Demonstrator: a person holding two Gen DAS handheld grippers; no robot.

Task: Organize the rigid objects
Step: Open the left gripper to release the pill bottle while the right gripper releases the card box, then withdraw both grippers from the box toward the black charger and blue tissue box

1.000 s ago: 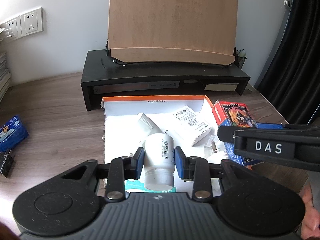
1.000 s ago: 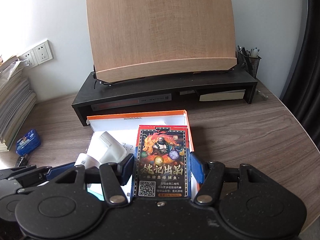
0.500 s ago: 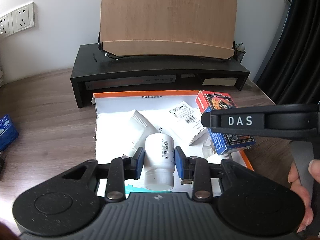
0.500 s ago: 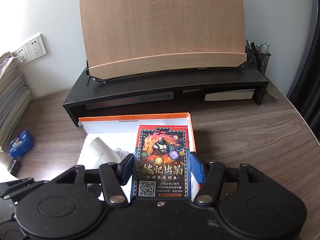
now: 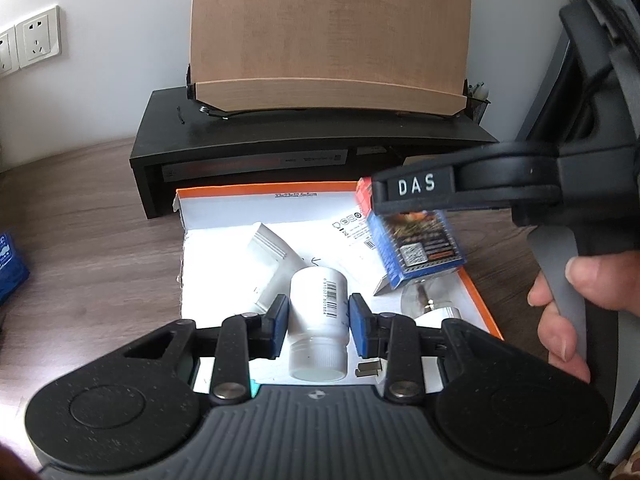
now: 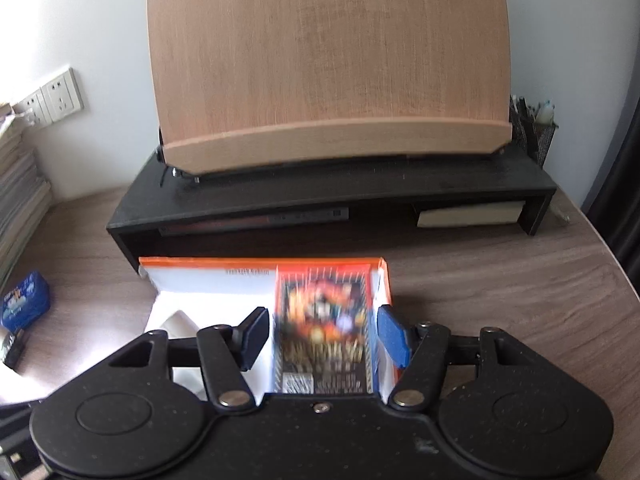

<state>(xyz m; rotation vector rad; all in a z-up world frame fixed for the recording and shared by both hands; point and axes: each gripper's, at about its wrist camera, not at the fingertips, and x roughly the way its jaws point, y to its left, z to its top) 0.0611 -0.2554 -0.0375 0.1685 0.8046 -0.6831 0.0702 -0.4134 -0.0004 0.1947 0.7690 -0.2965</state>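
Observation:
My left gripper (image 5: 319, 314) is shut on a white pill bottle (image 5: 316, 356), held just above the orange-and-white box tray (image 5: 224, 208). My right gripper (image 6: 325, 334) hovers over the tray's far right corner (image 6: 382, 272), and its jaws are opening. Between them a colourful card box (image 6: 324, 328) is blurred, with a gap at each blue pad, so nothing presses on it. The left wrist view shows the same card box (image 5: 420, 250) tilted under the right gripper's finger marked DAS (image 5: 416, 196), with a person's hand (image 5: 568, 308) on the trigger.
Inside the tray lie a white angled pipe piece (image 5: 272, 248), a white carton (image 5: 352, 232) and a clear bulb (image 5: 420, 300). Behind it a black riser (image 6: 320, 200) carries a wooden book stand (image 6: 328, 60). A blue tin (image 6: 26, 300) sits on the desk at left.
The right gripper's jaws have spread off the card box, which now looks blurred and loose between them over the tray's right side. The left gripper still holds the bottle in place.

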